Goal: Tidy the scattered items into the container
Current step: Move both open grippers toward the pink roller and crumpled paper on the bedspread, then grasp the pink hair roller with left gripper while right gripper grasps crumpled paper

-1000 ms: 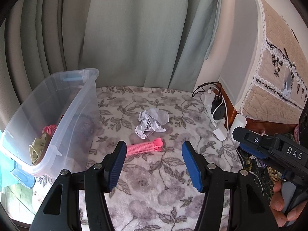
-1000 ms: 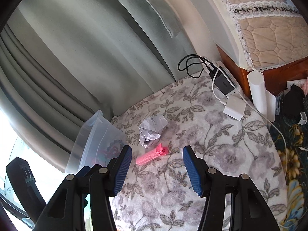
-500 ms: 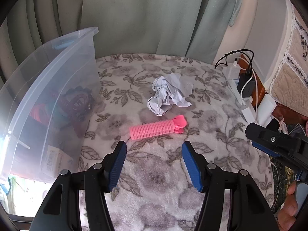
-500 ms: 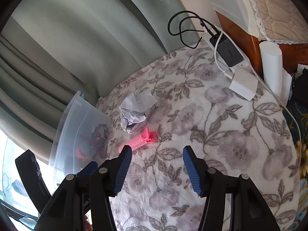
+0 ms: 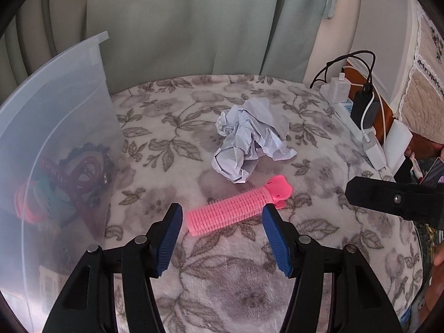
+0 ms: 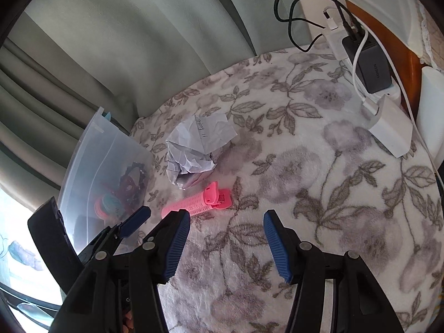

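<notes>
A pink hair roller clip (image 5: 238,208) lies on the floral blanket, with a crumpled white paper ball (image 5: 249,144) just beyond it. My left gripper (image 5: 222,236) is open, its blue pads on either side of the roller's near end, close above the blanket. A clear plastic bin (image 5: 55,138) stands at the left and holds hair accessories. In the right wrist view the roller (image 6: 197,201) and paper (image 6: 197,149) lie ahead to the left. My right gripper (image 6: 226,244) is open and empty over the blanket. The bin (image 6: 105,161) is at its left.
A power strip with chargers and cables (image 5: 360,111) lies at the blanket's right edge, also in the right wrist view (image 6: 371,69). Green curtains (image 5: 194,27) hang behind. A wooden bed frame with a quilted cover (image 5: 421,88) stands at the far right.
Both grippers have moved down and forward toward the blanket. The left gripper now has the pink roller between its open pads. The right gripper has come closer to the roller and paper.
</notes>
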{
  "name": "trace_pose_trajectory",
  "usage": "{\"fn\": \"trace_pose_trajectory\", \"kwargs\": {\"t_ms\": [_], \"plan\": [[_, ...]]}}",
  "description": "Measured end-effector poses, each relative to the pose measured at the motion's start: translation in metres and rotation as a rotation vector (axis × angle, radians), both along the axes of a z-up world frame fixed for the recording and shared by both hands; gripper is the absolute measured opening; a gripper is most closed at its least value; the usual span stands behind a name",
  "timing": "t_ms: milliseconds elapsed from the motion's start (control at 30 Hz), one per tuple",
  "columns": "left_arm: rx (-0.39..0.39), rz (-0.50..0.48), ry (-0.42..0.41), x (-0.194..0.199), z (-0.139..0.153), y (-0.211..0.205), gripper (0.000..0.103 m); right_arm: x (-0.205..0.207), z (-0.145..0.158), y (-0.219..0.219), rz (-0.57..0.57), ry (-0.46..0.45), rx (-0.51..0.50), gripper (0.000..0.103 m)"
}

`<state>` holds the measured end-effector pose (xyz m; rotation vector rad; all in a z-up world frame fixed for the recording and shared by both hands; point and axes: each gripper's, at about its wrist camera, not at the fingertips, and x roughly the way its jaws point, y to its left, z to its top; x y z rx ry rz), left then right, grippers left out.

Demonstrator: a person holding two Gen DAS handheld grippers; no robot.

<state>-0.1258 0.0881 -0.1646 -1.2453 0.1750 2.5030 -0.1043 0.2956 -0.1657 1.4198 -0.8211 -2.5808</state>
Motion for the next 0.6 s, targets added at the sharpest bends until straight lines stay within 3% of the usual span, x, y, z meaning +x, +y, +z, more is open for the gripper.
{"fn": "trace_pose_trajectory", "kwargs": {"t_ms": [367,600], "plan": [[-0.094,-0.147,0.049,-0.014,-0.024,0.018,0.061,-0.039,-0.003,-0.018,0.061,-0.006,0.022,0.059],[-0.018,-0.168,0.040,-0.024,-0.029,0.011,0.070,-0.069,-0.007,-0.025,0.098,-0.007,0.000,0.062]]}}
